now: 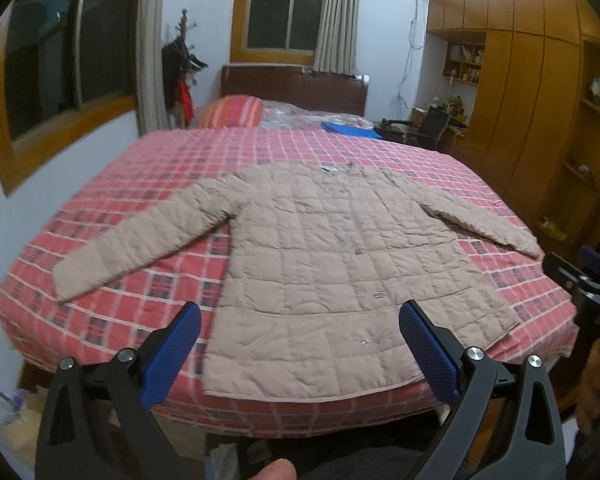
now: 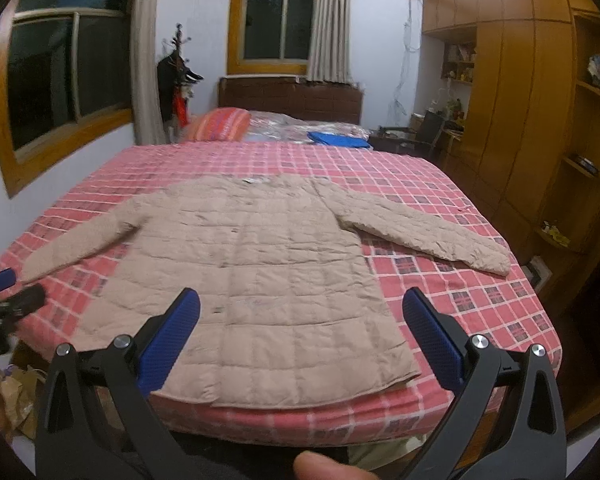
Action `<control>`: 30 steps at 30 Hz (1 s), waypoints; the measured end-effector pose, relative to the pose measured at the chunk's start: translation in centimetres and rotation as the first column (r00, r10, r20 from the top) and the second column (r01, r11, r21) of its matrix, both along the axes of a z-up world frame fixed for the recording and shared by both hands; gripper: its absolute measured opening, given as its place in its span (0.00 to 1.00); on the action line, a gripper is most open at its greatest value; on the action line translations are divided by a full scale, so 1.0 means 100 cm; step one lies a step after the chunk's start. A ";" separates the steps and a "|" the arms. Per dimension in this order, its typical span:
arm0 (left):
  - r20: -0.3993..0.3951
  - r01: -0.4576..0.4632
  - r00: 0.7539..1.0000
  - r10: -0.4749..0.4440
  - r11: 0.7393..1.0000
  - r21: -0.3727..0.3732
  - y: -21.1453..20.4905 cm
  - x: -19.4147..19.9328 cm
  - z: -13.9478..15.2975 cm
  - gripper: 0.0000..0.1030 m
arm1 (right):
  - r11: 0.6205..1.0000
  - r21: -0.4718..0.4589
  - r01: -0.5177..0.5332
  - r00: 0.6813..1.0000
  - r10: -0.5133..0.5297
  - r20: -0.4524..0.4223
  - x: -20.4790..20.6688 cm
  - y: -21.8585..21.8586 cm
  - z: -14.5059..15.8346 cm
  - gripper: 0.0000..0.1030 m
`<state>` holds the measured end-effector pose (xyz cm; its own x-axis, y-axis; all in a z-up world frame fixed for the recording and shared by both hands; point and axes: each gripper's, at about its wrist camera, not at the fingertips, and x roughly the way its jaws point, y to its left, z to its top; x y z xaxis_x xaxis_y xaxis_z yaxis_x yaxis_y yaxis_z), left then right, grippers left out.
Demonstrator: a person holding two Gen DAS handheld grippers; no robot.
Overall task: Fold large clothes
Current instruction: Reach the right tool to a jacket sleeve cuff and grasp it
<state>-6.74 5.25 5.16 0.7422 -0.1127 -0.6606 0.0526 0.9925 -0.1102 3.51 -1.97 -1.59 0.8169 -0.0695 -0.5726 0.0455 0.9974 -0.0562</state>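
Left wrist view: jacket [image 1: 332,264] lies flat and spread on the bed [image 1: 148,160], collar toward the headboard, hem at the near edge just ahead of the tools. Long axis runs straight away from the person; both sleeves angle out and down toward the near corners.

Left gripper [image 1: 300,332]: jaws wide apart, holding nothing, hovering short of the hem, over the jacket's left half. The left sleeve [image 1: 140,240] lies well off to that gripper's left, cuff near the bed's side edge.

Right wrist view: right gripper [image 2: 300,324] likewise spread wide and empty, just short of the hem, centred over the body panel. The right sleeve [image 2: 428,232] lies to its right, cuff nearer the far side of the bed than the hem corner is.

Judgement: nothing folded yet. Each sleeve sits on its own gripper's side, so left takes left, right takes right, and no crossing is needed. Sleeves would fold inward across the long axis first. Slight motion blur; quilted fabric looks puffy and may spring back.
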 end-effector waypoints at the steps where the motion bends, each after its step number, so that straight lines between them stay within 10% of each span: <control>1: -0.005 0.002 1.000 -0.002 1.000 -0.024 0.003 0.005 -0.004 0.96 | 1.000 -0.004 0.009 1.000 -0.009 -0.009 0.007 -0.004 -0.004 0.98; 12: 0.056 0.043 0.998 -0.040 0.998 -0.055 0.013 0.085 -0.027 0.96 | 0.917 0.221 0.331 0.943 -0.314 -0.112 0.101 -0.179 -0.060 0.98; 16: 0.007 0.065 0.998 -0.065 0.997 -0.048 0.010 0.125 -0.033 0.96 | 0.788 0.404 0.465 0.884 -0.439 -0.163 0.118 -0.262 -0.085 0.95; 20: -0.040 0.125 0.991 -0.128 0.990 -0.066 0.002 0.156 -0.041 0.96 | 0.643 0.531 0.552 0.830 -0.489 -0.269 0.137 -0.336 -0.120 0.54; 30: -0.042 0.233 0.970 -0.238 0.968 -0.089 -0.020 0.204 -0.047 0.96 | 0.194 0.809 0.554 0.726 -0.589 -0.356 0.138 -0.439 -0.184 0.47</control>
